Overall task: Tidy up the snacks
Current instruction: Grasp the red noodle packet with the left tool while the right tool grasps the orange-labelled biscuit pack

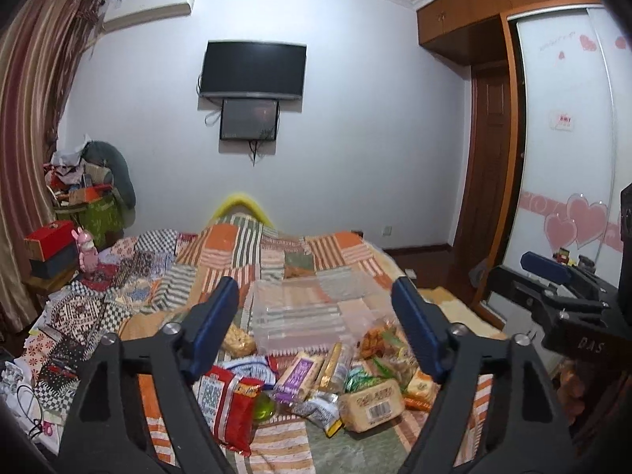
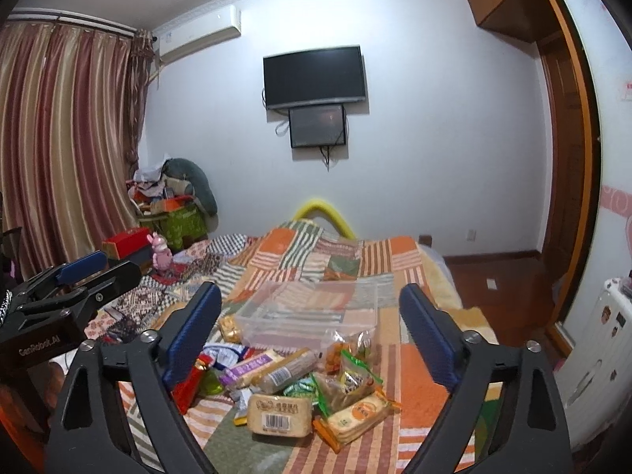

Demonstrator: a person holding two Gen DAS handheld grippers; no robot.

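Note:
A heap of snack packets lies on the patchwork bedspread [image 1: 276, 245]. It includes a red packet [image 1: 227, 403], a purple-labelled bar [image 1: 294, 375] and a pale biscuit pack with a barcode [image 1: 373, 405]. Just behind the heap stands an empty clear plastic bin [image 1: 300, 316]. My left gripper [image 1: 315, 284] hovers open above the heap with nothing between its blue pads. My right gripper [image 2: 310, 288] is open too, over the same pile; below it lie the barcode pack [image 2: 278, 414] and an orange cracker pack [image 2: 357, 414], with the bin [image 2: 308, 312] beyond. Each gripper shows at the edge of the other's view.
A pink toy [image 1: 87, 251] and a red box [image 1: 51, 237] sit at the bed's left, with a cluttered pile [image 1: 87, 181] behind. Curtains hang on the left, a wardrobe [image 1: 572, 138] stands on the right. A white sticker-covered object [image 2: 596, 359] is beside the bed.

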